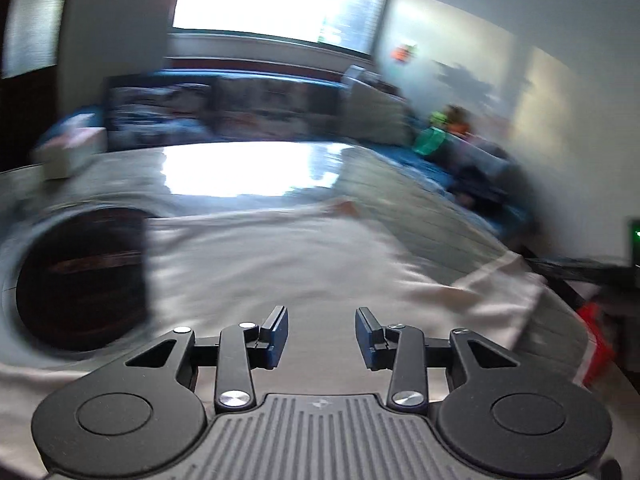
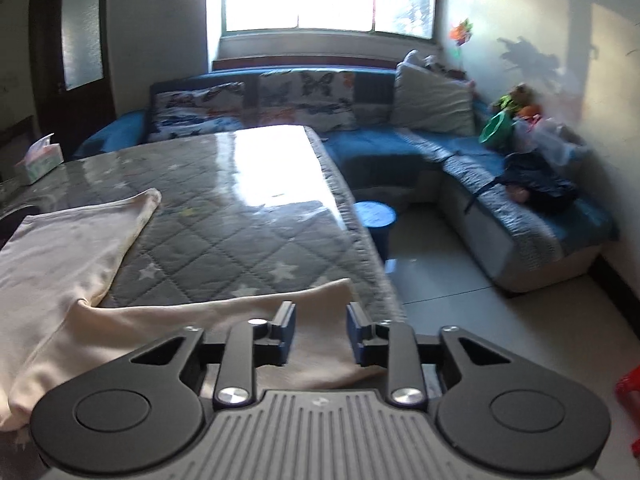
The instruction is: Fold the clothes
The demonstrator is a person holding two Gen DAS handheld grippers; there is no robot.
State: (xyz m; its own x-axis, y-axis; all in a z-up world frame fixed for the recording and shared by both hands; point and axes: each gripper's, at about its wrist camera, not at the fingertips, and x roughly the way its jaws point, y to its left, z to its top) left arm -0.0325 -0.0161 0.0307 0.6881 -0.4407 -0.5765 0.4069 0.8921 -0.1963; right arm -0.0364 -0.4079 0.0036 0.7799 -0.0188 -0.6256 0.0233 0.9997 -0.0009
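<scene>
A cream long-sleeved garment [image 2: 60, 264] lies spread on a grey quilted table cover [image 2: 224, 216] with white stars. One sleeve [image 2: 248, 316] runs toward the table's right edge, right under my right gripper [image 2: 321, 334], which is open with nothing between its fingers. In the blurred left wrist view the same pale garment [image 1: 260, 264] fills the middle. My left gripper [image 1: 321, 338] hovers open just above it, holding nothing. A dark round patch [image 1: 80, 280] sits at the garment's left side.
A tissue box [image 2: 40, 160] stands at the table's far left corner. A blue sofa [image 2: 420, 140] with cushions wraps around the back and right, with bags and toys [image 2: 536, 152] on it. A blue stool [image 2: 376, 216] stands beside the table and a red stool [image 2: 632, 396] at the far right.
</scene>
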